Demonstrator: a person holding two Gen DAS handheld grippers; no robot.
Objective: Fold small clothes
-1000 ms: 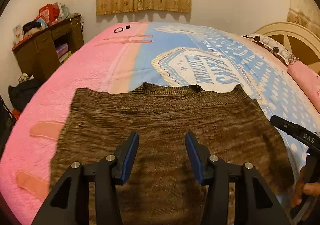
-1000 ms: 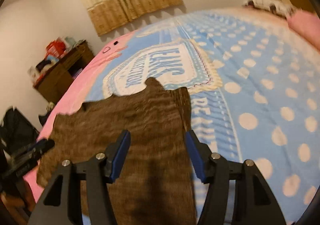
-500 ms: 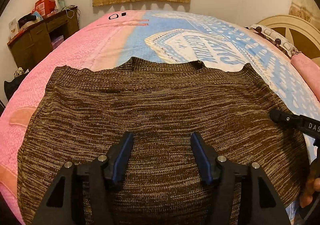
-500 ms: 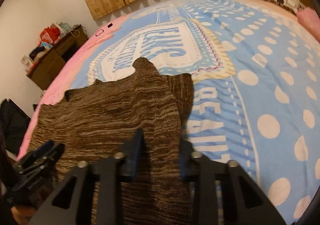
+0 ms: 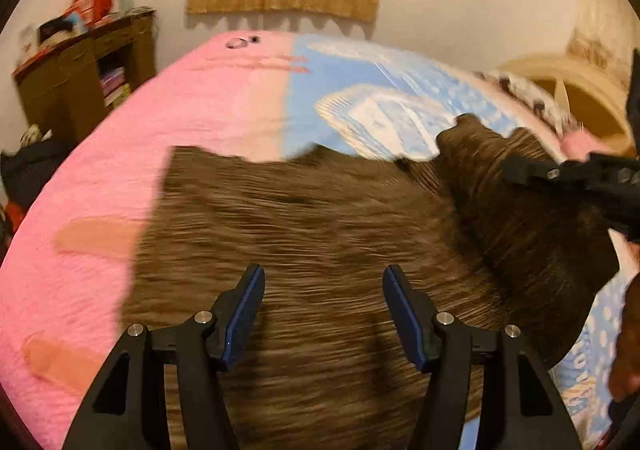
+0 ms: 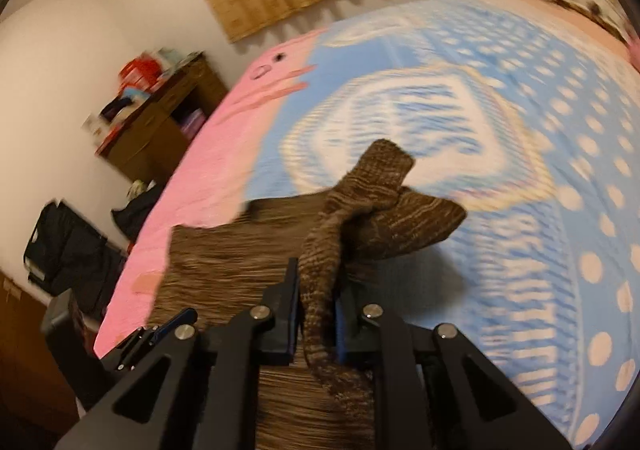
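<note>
One side of the brown knit top (image 5: 320,234) on the bed (image 5: 160,130) is pinched in the closing right tongs (image 6: 316,306). Left tongs (image 5: 323,314) hover open, empty. Next, I reckon: carry that edge across.

A bed (image 5: 168,154) fills the scene, covered by a blanket (image 6: 500,154) that is pink on its left part and blue with white dots and lettering on the right. A brown knitted sweater (image 5: 320,250) lies spread on the blanket, mostly over the blue part, its left edge reaching onto the pink.
</note>
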